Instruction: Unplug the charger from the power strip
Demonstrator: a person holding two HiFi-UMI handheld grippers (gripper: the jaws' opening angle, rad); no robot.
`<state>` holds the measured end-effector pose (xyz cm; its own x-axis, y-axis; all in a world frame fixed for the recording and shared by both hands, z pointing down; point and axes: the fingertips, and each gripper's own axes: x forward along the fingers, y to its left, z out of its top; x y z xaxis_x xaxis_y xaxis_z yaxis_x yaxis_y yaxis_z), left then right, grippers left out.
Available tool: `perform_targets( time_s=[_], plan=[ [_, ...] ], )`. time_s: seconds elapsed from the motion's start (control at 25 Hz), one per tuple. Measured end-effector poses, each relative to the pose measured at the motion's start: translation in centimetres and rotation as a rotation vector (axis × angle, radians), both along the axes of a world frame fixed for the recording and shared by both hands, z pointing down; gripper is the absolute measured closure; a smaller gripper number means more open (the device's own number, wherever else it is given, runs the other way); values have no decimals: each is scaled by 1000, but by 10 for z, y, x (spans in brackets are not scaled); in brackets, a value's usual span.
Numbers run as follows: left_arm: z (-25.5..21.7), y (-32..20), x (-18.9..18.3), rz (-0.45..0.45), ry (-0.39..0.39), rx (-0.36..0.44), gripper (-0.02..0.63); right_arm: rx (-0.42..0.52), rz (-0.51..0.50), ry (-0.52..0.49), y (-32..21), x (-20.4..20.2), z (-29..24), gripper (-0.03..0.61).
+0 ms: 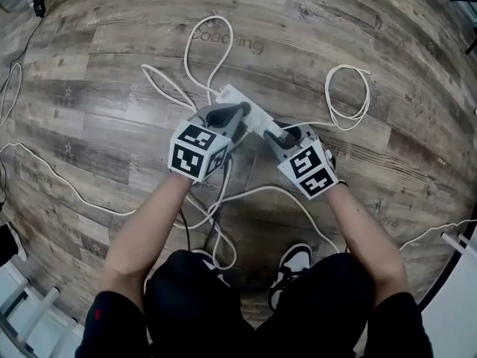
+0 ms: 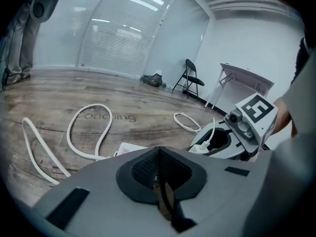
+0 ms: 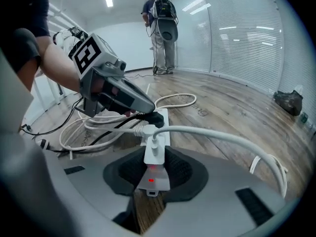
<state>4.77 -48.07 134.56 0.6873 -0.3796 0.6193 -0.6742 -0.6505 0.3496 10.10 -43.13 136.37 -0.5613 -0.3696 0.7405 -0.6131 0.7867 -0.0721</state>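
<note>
- The boxy white plastic charger (image 3: 152, 152) stood plugged into the smooth white power strip (image 3: 151, 180).
- It sat ungripped between the parted jaws of the right gripper (image 3: 154, 171); the left gripper (image 2: 159, 171) was clenched.

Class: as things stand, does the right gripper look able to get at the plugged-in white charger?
Likely yes: the charger already sits between the open jaws of the right gripper, with nothing blocking it.

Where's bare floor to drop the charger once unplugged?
Bare floor left of the left gripper, and right of the coiled cord. Crowded with cables around the power strip and toward the shoes.
</note>
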Motion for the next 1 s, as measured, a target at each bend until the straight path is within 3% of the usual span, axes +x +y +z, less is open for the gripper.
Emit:
perform_targets(
  time_s=[0.08, 1.0],
  plan=[
    [1, 0, 1, 6, 2, -6, 594, 11, 3, 6, -2, 1, 0, 469],
    [1, 2, 5, 24, -88, 17, 594, -9, 58, 53, 3, 1, -2, 472]
  ],
)
